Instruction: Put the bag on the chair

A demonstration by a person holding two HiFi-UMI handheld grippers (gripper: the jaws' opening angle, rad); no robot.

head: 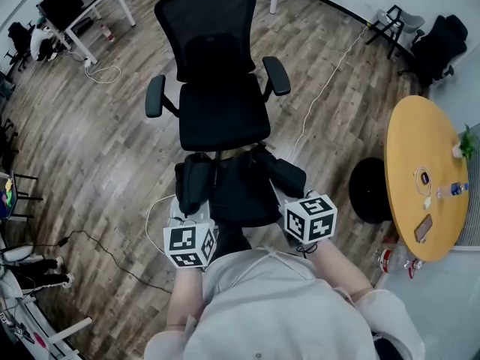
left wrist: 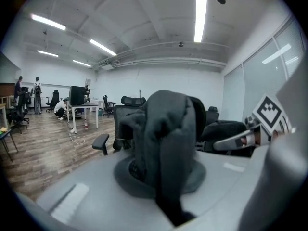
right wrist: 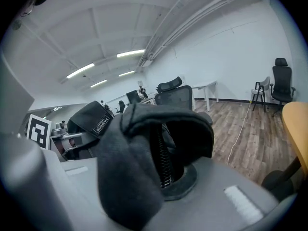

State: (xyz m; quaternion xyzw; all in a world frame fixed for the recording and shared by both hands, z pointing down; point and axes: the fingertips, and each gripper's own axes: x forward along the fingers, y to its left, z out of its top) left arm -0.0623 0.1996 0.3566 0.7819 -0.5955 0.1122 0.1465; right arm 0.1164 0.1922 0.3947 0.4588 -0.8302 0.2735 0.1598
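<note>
My left gripper [head: 189, 214] and right gripper [head: 296, 201] each clench one side of the bag [head: 240, 190], so it hangs level between them. The chair [head: 223, 115] is just ahead.

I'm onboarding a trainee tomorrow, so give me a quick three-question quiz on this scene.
1. True or false: the bag already lies on the chair seat.
2. What does the left gripper clamp? A) bag fabric B) a cable C) nothing
3. Fill in: in the head view, the round table is at the ____ edge.
Key: 1 false; 2 A; 3 right.
</note>
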